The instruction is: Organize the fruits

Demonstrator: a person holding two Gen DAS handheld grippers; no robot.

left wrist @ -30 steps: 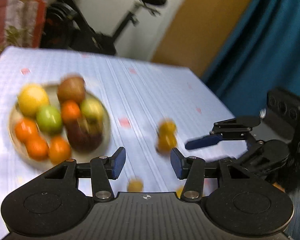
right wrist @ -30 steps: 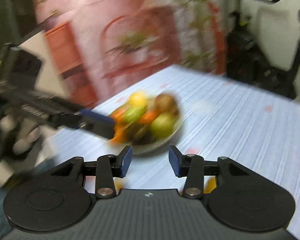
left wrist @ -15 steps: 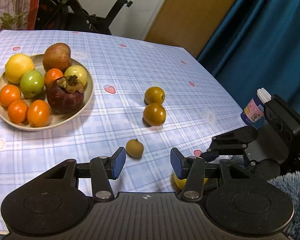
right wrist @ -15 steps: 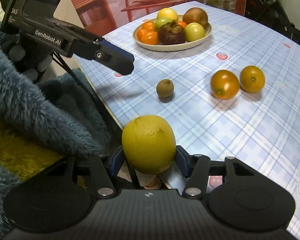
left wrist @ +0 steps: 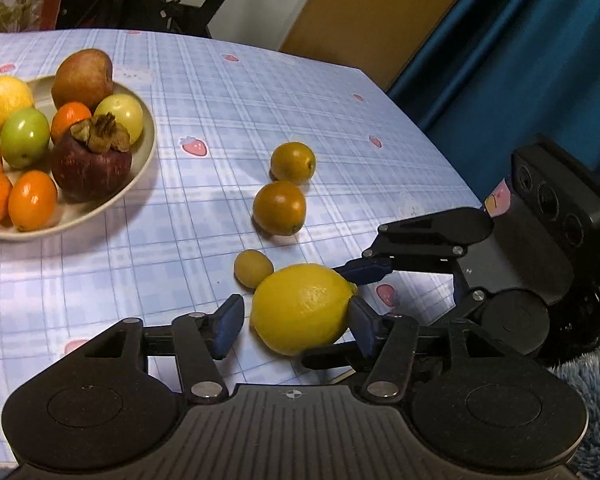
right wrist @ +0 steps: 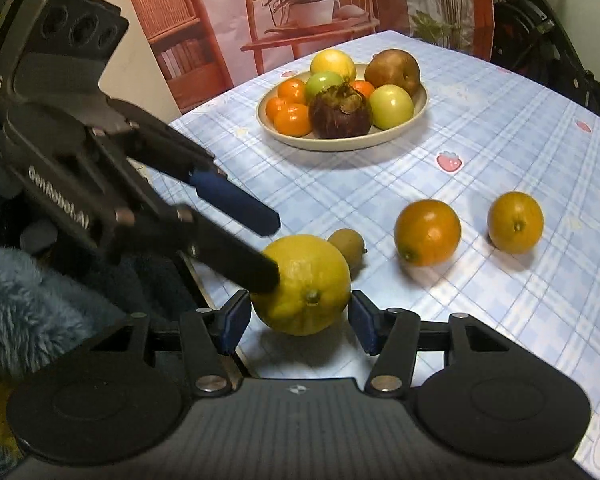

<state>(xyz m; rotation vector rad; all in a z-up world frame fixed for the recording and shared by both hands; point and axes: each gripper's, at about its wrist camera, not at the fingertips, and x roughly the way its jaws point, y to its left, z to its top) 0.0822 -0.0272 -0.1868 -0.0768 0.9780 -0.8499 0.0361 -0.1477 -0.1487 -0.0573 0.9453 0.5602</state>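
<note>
A yellow lemon (left wrist: 302,307) (right wrist: 302,283) rests near the table's front edge. My left gripper (left wrist: 292,327) is open around it, one pad touching its right side. My right gripper (right wrist: 295,318) is open with the lemon between its pads, and it shows from the side in the left wrist view (left wrist: 360,292). A small kiwi (left wrist: 253,268) (right wrist: 347,247) lies just behind the lemon. Two orange-brown fruits (left wrist: 279,207) (left wrist: 293,162) lie farther back. A beige bowl (left wrist: 142,156) (right wrist: 418,110) holds several fruits at the far left.
The checked blue tablecloth (left wrist: 220,100) covers the table. Its front edge runs just under both grippers. A fluffy blue-grey blanket (right wrist: 28,300) lies off the edge. An exercise bike (left wrist: 172,4) and a blue curtain (left wrist: 520,60) stand behind the table.
The right gripper has set the lemon on the table near the kiwi and opened its grip. The left gripper has moved in so its pads flank the lemon.
</note>
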